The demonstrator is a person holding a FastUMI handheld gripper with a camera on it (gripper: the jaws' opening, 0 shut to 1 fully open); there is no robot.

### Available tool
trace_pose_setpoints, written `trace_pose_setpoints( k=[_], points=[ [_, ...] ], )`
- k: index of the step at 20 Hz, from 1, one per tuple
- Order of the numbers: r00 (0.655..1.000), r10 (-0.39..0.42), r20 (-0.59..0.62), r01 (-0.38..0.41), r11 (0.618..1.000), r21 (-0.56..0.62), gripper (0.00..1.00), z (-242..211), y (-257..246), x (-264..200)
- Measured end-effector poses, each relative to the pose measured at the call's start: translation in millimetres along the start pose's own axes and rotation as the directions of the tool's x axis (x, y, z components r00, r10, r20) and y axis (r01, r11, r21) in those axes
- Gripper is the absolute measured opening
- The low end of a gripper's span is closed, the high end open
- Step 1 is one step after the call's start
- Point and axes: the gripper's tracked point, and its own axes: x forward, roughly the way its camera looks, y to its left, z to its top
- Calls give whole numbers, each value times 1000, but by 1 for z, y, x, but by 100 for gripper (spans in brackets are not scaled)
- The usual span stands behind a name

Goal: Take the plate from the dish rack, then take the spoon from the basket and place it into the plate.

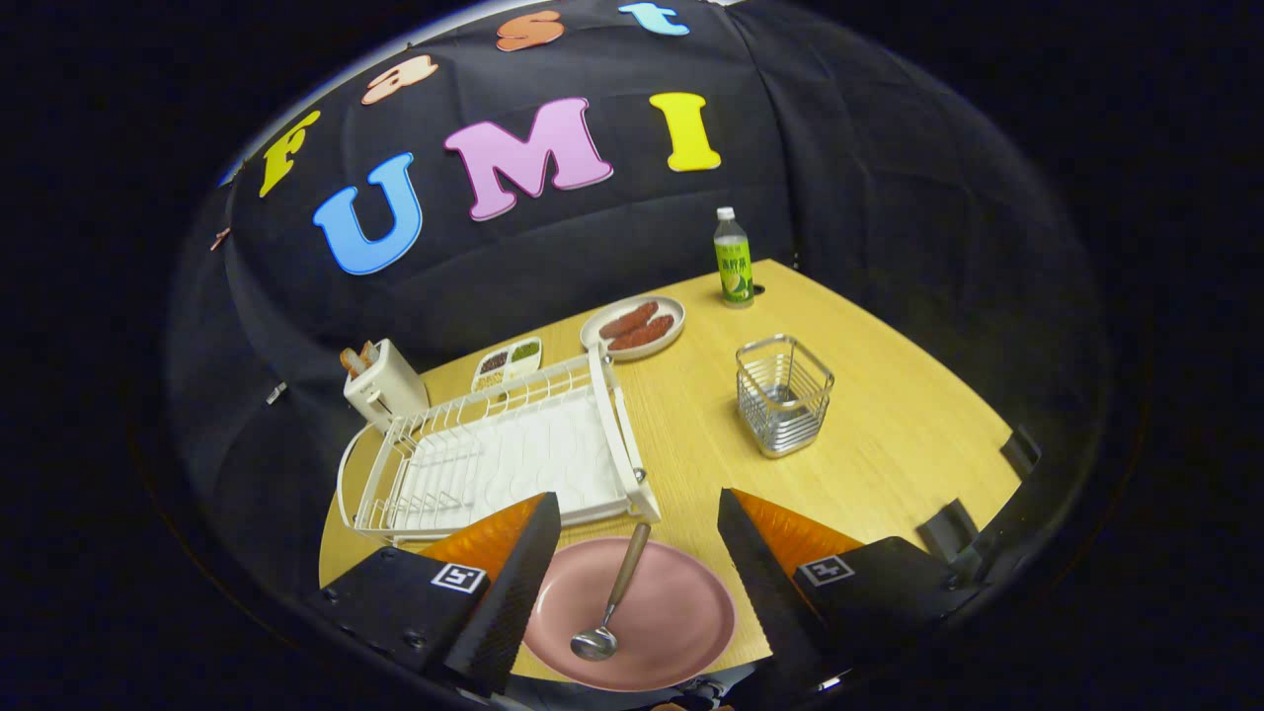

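Between the spread fingers of the gripper, which pinch nothing, one pink plate lies on the wooden table with one spoon in it. Beyond them stand one empty dish rack and one wire basket.

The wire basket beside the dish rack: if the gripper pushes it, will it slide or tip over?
The wire basket looks empty and thin-walled, so it is probably light and would slide on the smooth wooden table. It stands taller than wide, so a high push might tip it. The gripper is open, over the pink plate.
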Motion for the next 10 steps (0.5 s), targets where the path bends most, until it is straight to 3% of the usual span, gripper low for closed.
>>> trace_pose_setpoints(
  k=[3, 5, 10],
  points=[
    [994, 9, 111, -1, 998, -66, 98, 48, -3, -18],
    [988, -17, 153, 37, 991, -129, 98, 74, -15, -27],
    [953, -1, 304, 51, 986, -156, 98, 149, -31, -50]
  ],
)
